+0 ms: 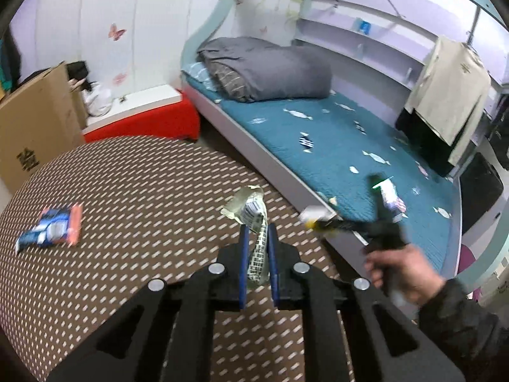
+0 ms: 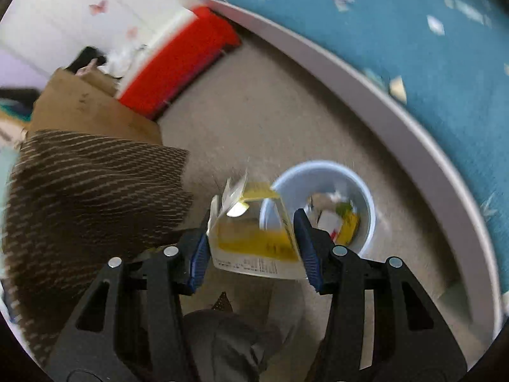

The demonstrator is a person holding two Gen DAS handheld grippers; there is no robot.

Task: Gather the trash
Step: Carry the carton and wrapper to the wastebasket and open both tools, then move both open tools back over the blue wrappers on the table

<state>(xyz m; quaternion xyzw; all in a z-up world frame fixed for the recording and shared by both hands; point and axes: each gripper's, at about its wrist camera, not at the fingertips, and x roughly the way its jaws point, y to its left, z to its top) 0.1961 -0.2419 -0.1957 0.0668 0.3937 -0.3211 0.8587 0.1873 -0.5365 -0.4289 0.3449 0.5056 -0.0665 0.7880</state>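
So the bed (image 1: 334,146) with its teal sheet takes up the far side, a grey folded duvet (image 1: 267,70) piled at its head, and a red box (image 1: 149,124) and a cardboard box (image 1: 35,117) sit along the wall. Closer in is the round surface (image 1: 133,210) under a brown dotted cloth. On the floor between it and the bed stands a pale blue bin (image 2: 321,175) with some trash already lying inside. The right gripper (image 2: 254,242) hangs just above and beside that bin, jaws pinching a yellow and white carton (image 2: 254,242) that's squashed and tilted, its torn top toward the bin. The left gripper (image 1: 259,251) is over the surface, jaws pressed together on a crumpled wrapper (image 1: 251,213) sticking up between them. A blue and orange packet (image 1: 51,229) lies flat on the cloth, well to the left.
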